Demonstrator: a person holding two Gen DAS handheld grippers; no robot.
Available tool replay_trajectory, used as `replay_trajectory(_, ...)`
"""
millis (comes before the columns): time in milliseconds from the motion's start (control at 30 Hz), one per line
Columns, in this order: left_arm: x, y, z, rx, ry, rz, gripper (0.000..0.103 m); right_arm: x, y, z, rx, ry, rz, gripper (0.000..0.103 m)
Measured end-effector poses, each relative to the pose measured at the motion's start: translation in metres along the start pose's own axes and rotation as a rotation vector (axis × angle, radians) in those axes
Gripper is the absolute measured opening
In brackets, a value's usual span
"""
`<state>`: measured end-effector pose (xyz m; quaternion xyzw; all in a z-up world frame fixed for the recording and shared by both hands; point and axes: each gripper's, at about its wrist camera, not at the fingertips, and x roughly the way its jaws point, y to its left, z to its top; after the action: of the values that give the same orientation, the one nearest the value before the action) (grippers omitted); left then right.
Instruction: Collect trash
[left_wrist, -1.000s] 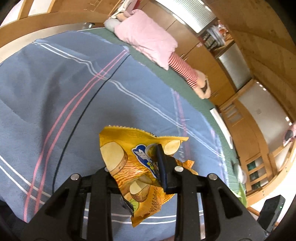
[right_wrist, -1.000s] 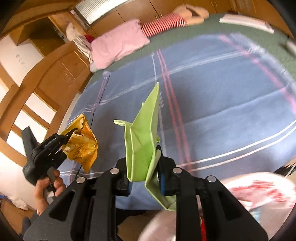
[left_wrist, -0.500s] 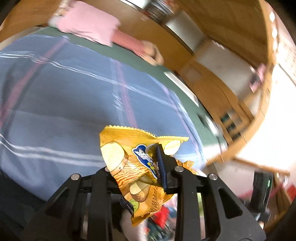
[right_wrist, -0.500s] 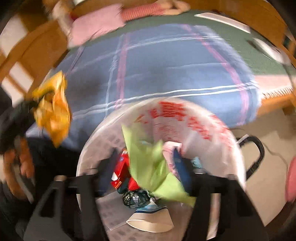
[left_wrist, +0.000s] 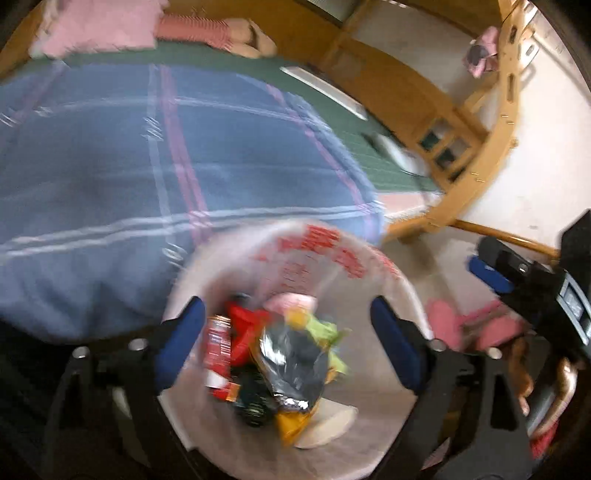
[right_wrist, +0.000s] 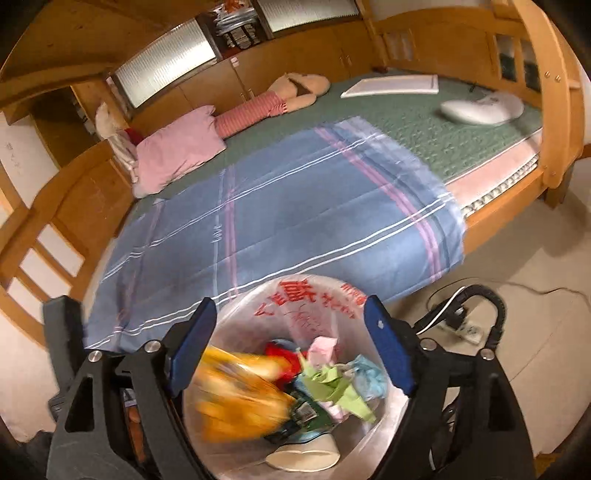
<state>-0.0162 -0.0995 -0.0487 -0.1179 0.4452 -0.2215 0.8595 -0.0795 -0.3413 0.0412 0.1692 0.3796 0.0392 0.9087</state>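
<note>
- Left wrist view: left gripper (left_wrist: 288, 347) jaws spread wide, nothing between them, hovering over the trash bin (left_wrist: 399, 280), which is lined with a clear bag with red print.
- Yellow chip bag (left_wrist: 291, 373) lies in the bin on top of the pile, silver inner side showing; blurred.
- Also in the bin: red wrapper (left_wrist: 243, 328), green folded paper (left_wrist: 325, 332), white paper cup (left_wrist: 328, 424) at the bottom.
- Right gripper (left_wrist: 517, 280) visible at the right edge of this view, beside the bin.
- Right wrist view: right gripper (right_wrist: 288, 350) jaws spread wide, empty, above the same bin (right_wrist: 258, 302).
- Chip bag (right_wrist: 236, 391) shows as a yellow-orange blur at the bin's left side; green folded paper (right_wrist: 340, 391) rests right of it, on the other trash.
- White cup (right_wrist: 303, 458) at the bin bottom.
- Bin stands on the floor just beside the bed; blue striped blanket (right_wrist: 295, 214) spread over it, pink pillow (right_wrist: 177, 151) and striped plush toy (right_wrist: 273, 99) at the far side.
- Power strip with cables (right_wrist: 465, 325) on the floor right of the bin.
</note>
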Motion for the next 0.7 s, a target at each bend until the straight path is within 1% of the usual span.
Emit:
replay_trajectory(33, -0.003, -0.001, 0.004, 0.012, -0.013, 0.054, 0.093, -0.002, 0.002, -0.001, -0.017, -0.016, -0.032, 0.088)
replay_trajectory(67, -0.010, -0.003, 0.006, 0.030, -0.033, 0.141, 0.095, -0.003, 0.008, -0.003, -0.041, -0.035, -0.080, 0.090)
replay_trajectory(100, -0.016, -0.005, 0.008, 0.040, -0.056, 0.225, 0.097, -0.002, 0.011, -0.004, -0.053, -0.042, -0.106, 0.092)
replay_trajectory(133, -0.023, -0.002, 0.012, 0.045, -0.079, 0.284, 0.098, -0.001, 0.016, -0.007, -0.068, -0.046, -0.144, 0.097)
replay_trajectory(167, -0.033, -0.002, 0.014, 0.050, -0.114, 0.356, 0.099, 0.000, 0.022, -0.010, -0.082, -0.054, -0.172, 0.098)
replay_trajectory(200, -0.042, -0.003, 0.016, 0.053, -0.146, 0.409, 0.100, 0.000, 0.027, -0.013, -0.094, -0.062, -0.179, 0.098)
replay_trajectory(233, -0.049, -0.005, 0.019, 0.054, -0.170, 0.437, 0.100, 0.001, 0.031, -0.016, -0.105, -0.065, -0.178, 0.098)
replay_trajectory(300, -0.069, -0.007, 0.020, 0.046, -0.229, 0.478, 0.100, 0.003, 0.043, -0.023, -0.148, -0.077, -0.179, 0.098)
replay_trajectory(400, -0.093, -0.009, 0.020, 0.041, -0.305, 0.509, 0.100, 0.000, 0.062, -0.028, -0.227, -0.123, -0.213, 0.098)
replay_trajectory(500, -0.108, -0.012, 0.020, 0.051, -0.354, 0.536, 0.100, -0.004, 0.073, -0.027, -0.272, -0.168, -0.224, 0.098)
replay_trajectory(600, -0.119, -0.011, 0.017, 0.054, -0.383, 0.551, 0.100, -0.005, 0.080, -0.027, -0.291, -0.184, -0.214, 0.099)
replay_trajectory(700, -0.123, -0.017, 0.018, 0.056, -0.395, 0.563, 0.100, -0.004, 0.084, -0.028, -0.314, -0.182, -0.217, 0.099)
